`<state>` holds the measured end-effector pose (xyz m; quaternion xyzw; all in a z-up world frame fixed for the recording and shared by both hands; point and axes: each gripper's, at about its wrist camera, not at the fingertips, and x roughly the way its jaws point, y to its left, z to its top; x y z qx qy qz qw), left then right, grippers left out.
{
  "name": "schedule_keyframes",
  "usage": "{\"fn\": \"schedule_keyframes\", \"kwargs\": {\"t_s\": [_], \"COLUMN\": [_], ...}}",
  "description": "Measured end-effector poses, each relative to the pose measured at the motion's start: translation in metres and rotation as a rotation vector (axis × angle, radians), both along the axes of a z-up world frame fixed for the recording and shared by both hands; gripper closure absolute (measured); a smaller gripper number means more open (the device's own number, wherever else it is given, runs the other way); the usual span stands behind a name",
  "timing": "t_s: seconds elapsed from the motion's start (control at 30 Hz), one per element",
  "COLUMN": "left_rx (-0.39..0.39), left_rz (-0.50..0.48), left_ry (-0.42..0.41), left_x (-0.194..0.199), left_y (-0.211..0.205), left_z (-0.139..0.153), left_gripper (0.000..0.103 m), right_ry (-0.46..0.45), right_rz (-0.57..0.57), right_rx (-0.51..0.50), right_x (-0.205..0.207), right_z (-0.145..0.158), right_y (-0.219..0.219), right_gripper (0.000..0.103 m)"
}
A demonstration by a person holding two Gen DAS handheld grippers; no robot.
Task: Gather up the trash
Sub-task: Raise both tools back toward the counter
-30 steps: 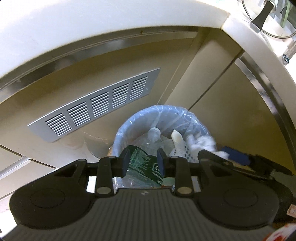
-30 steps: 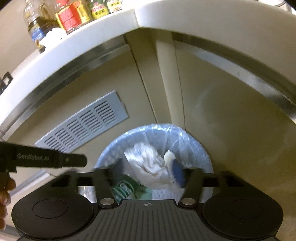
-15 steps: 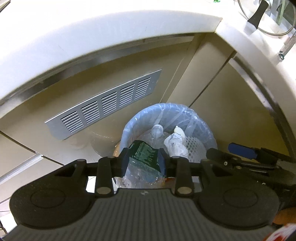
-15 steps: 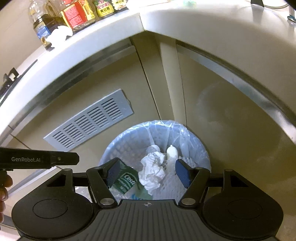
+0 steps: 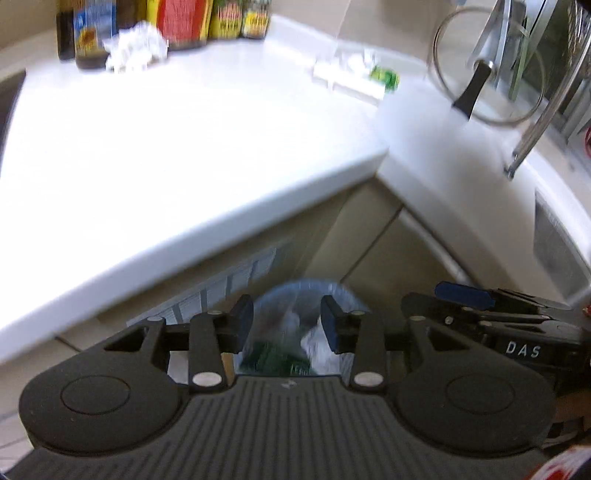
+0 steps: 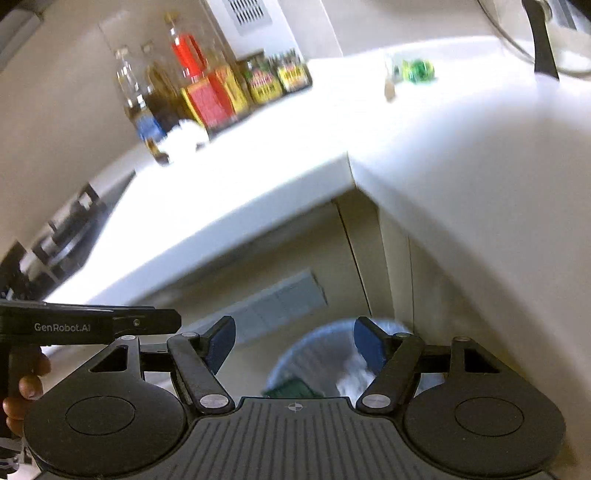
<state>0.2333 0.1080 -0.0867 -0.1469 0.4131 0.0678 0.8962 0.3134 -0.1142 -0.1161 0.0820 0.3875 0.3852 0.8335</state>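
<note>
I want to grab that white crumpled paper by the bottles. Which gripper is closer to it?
Left, I think. The left gripper sits on the paper's side; the right gripper is beside it, farther away. Neither is close.

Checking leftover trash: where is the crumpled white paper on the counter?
The crumpled white paper lies at the countertop's far left, against the sauce bottles.

The bin (image 6: 325, 354) stands on the floor below the table's (image 5: 184, 155) inner corner, trash inside it. On the table, bottles (image 6: 207, 96) line the back wall, a crumpled paper (image 5: 135, 46) before them.
</note>
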Motion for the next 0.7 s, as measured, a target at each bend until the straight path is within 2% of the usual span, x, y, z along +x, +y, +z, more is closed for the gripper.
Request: {"fn": "schedule_keyframes", "kwargs": {"t_s": [0.2,0.43,0.7], "left_rx": [0.051,0.13,0.199], "left_rz": [0.035,0.109,0.15], "left_ry": [-0.099,-0.158,-0.181], "left_x": [0.013,0.04,0.074], "left_y": [0.023,0.071,0.116], "left_z": [0.037,0.059,0.065], "left_gripper": [0.056,0.053,0.052], "right_ry": [-0.131,-0.272,-0.323], "right_rz": [-0.052,-0.105,-0.058], "right_rx": [0.032,0.035,0.017], "right_x": [0.038,0.104,0.185], "right_z": [0.034,0.059,0.065], "right_y": [-0.002,0.0,0.025], "right_gripper": [0.031,0.031,0.031]}}
